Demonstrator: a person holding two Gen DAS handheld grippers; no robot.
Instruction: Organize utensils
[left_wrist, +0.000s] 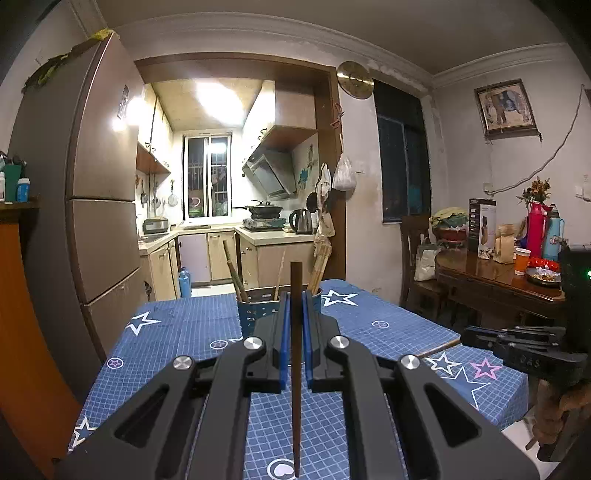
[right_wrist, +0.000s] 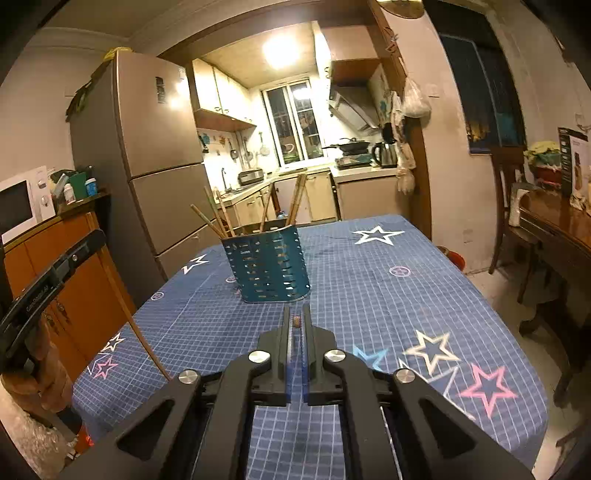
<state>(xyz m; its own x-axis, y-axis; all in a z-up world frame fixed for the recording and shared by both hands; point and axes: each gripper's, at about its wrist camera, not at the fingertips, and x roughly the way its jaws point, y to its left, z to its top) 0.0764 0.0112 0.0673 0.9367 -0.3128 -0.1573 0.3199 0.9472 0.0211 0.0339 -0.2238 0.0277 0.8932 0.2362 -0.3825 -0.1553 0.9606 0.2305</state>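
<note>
Standing upright between the pinching left tongs (left_wrist: 295, 295), a dark chopstick (left_wrist: 295, 369) hides part of the blue utensil holder (left_wrist: 251, 314) on the desk (left_wrist: 184, 332). Right tongs (right_wrist: 296, 314) squeeze a small brownish piece (right_wrist: 296, 322), hard to identify.

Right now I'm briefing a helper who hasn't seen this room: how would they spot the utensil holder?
Find the table under the blue star-print cloth. Near its far middle stands the utensil holder, a teal cup with rows of slots, bamboo chopsticks sticking out. It is the only thing standing on that cloth.
</note>
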